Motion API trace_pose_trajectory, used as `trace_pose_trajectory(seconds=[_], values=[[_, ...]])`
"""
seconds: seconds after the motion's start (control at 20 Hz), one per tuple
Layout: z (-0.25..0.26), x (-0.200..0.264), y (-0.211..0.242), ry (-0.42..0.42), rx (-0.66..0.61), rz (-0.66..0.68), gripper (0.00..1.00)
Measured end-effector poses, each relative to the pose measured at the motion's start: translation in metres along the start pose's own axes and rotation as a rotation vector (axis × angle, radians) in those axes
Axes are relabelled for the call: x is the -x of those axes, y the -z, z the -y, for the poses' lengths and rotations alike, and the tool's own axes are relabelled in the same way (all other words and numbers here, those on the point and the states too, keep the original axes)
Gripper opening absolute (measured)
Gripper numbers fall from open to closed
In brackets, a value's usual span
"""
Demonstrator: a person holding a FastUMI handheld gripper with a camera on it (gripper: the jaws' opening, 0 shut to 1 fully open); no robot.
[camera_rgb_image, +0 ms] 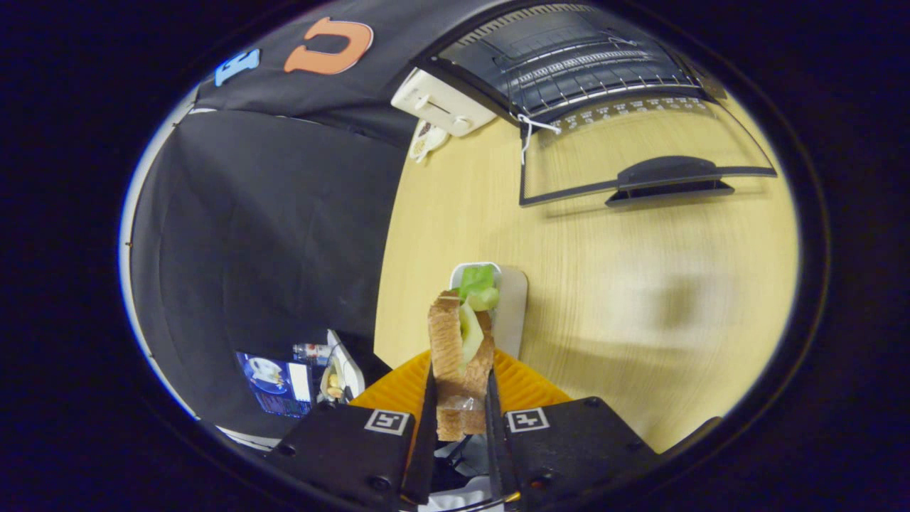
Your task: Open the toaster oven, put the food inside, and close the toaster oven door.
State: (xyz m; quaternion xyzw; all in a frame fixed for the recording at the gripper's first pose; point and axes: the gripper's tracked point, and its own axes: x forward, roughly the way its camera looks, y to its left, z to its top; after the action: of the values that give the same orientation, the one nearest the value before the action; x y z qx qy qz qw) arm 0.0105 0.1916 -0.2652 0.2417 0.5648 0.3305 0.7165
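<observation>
Toasted sandwich (461, 355) is being clamped between the gripper (461, 398) fingers, toaster oven (569, 64) door (640, 156) already hanging open far ahead, loading and closing remaining.

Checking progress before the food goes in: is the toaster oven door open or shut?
Open. The toaster oven door lies folded down over the table, baring the wire rack. The gripper is shut on the sandwich.

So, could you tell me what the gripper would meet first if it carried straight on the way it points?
Probably the wooden table. The gripper, shut on the sandwich, seems aimed short of the open oven door, though depth is unclear.
</observation>
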Motion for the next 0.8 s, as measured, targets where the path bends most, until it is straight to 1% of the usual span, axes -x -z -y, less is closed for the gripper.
trace_pose_trajectory(seconds=[0.15, 0.3, 0.45, 0.6, 0.7, 0.8], values=[[-0.016, 0.018, -0.018, -0.089, 0.092, 0.103, 0.36], [-0.015, 0.033, -0.049, -0.095, 0.164, 0.263, 0.36], [-0.019, 0.046, -0.064, -0.139, 0.184, 0.372, 0.36], [-0.01, 0.051, -0.094, -0.121, 0.174, 0.531, 0.36], [-0.004, 0.051, -0.101, -0.115, 0.175, 0.566, 0.36], [0.007, 0.049, -0.113, -0.082, 0.16, 0.614, 0.36]])
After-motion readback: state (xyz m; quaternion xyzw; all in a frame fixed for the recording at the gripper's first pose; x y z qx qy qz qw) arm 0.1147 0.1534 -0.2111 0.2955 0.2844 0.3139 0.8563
